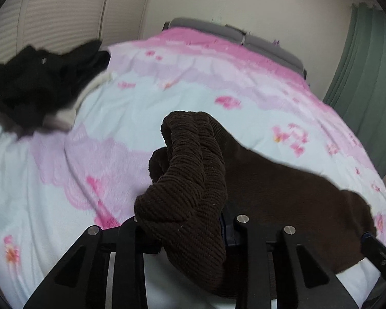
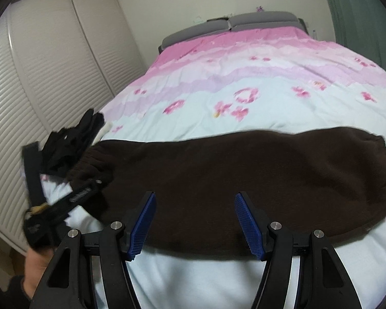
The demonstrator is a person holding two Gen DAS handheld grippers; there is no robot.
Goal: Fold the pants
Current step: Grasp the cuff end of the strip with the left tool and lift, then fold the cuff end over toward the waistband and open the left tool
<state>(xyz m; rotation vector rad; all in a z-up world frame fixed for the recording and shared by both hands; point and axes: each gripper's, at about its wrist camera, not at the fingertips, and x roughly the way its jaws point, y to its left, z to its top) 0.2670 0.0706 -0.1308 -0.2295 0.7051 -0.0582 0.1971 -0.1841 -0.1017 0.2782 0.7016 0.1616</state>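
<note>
Dark brown pants [image 2: 244, 180] of soft, fuzzy knit lie stretched left to right across the near part of a bed [image 2: 244, 77]. Their ribbed end bunches up, clamped in the left gripper [image 1: 193, 221] — its fingertips are buried under the cloth. The right gripper [image 2: 195, 221] hovers over the near edge, blue ridged pads [image 2: 141, 226] apart, holding nothing. A quilt, pale blue fading to pink with flowers, covers the bed. A blurred black clothes heap [image 1: 38, 85] sits far left. Beyond stand louvred closet doors [image 2: 38, 77] and a green curtain [image 1: 368, 64] — cut off at the frame's edge.
</note>
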